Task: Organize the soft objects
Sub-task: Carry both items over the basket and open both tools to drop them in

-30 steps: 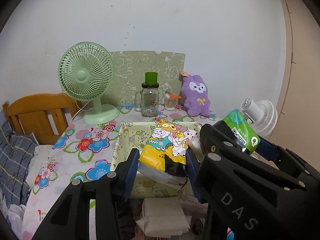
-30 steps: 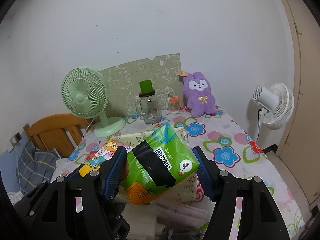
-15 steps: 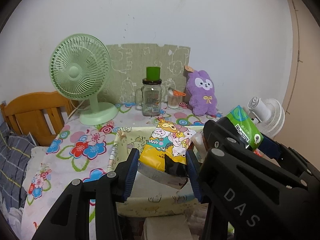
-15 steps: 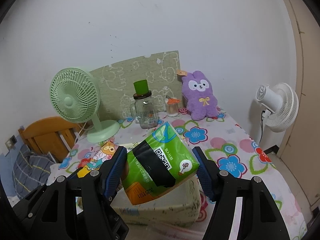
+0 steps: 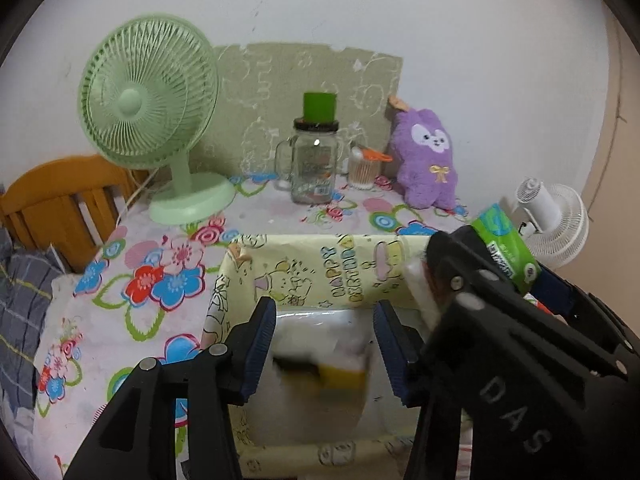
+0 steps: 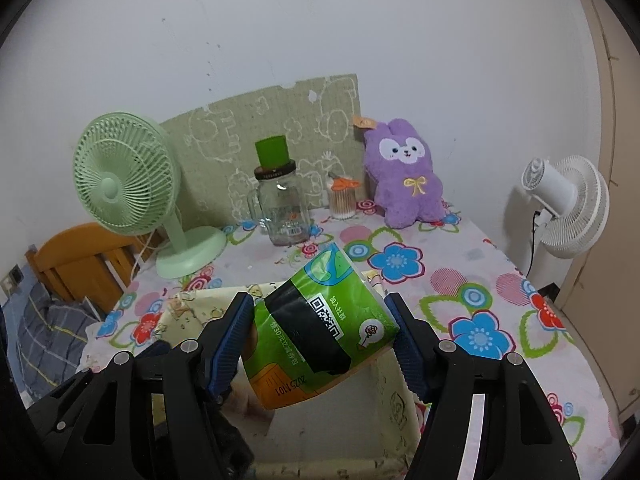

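Left hand-held gripper (image 5: pixel 325 340): hanging over the yellow storage box (image 5: pixel 256 276), its jaws having just been opening; the blue pads are standing apart and gripping nothing.
Yellow tissue pack (image 5: pixel 320 364): showing as a blurred yellow, white and black shape below and between the left pads, inside the box; whether it is lying still or dropping I cannot tell.
Right hand-held gripper (image 6: pixel 322 334): clamping the green tissue pack (image 6: pixel 320 324) between both blue pads, jaws standing fairly wide around it.
Green tissue pack: sitting tilted in the right jaws, its label with the square code facing up, hanging above the box's opening; in the left view a corner of it (image 5: pixel 504 248) is peeking past the right gripper's black frame.
Yellow storage box: sitting open-topped on the desk (image 6: pixel 460 292) near its front edge, its cartoon-printed inner wall facing the left camera.
Desk: wearing a flowered cloth.
Back of desk: a green fan (image 5: pixel 152 100) standing at the left, a glass jar (image 5: pixel 314 168) with a green lid in the middle, a small cup of cotton swabs (image 6: pixel 342 198) just beside it, and a purple plush rabbit (image 6: pixel 404 176) leaning at the wall.
Beyond the desk: a white fan (image 6: pixel 568 208) standing at the right, a wooden chair (image 5: pixel 60 204) at the left.
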A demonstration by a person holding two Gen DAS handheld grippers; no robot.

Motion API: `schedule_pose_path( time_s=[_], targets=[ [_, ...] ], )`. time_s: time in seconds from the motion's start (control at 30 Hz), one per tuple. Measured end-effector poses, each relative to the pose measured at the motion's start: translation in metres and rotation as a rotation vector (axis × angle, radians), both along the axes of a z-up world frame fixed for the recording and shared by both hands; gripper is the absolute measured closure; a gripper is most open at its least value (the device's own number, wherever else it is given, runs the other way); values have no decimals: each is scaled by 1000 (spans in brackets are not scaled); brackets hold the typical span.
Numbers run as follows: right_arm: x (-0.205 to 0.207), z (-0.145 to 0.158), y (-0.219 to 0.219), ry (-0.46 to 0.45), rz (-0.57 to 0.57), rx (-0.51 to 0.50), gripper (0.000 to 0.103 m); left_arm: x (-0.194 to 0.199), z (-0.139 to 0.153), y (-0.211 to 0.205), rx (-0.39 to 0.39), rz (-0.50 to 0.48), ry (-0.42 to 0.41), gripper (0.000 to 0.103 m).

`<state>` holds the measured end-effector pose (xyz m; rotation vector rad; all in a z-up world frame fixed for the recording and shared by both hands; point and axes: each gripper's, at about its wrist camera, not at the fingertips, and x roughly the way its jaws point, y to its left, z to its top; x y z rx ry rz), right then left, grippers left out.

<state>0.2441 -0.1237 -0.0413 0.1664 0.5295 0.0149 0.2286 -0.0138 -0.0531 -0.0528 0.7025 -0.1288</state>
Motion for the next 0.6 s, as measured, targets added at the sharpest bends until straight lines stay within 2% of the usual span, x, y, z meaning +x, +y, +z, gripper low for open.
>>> schedule_pose_path(
  time_s=[0.07,0.23,0.5,0.6],
  targets=[
    [6,-3,0,12,0,-7,33,4,-3,1,-6,-4,21,38],
    [16,-8,3,31,14,-11,33,4,-5,1,12,10,11,22],
    [28,-15,8,57,45,-29,31,11,-11,0,33,11,32,21],
    [29,-16,8,48,58,-32,16,12,-13,-1,37,7,34,21]
  ],
)
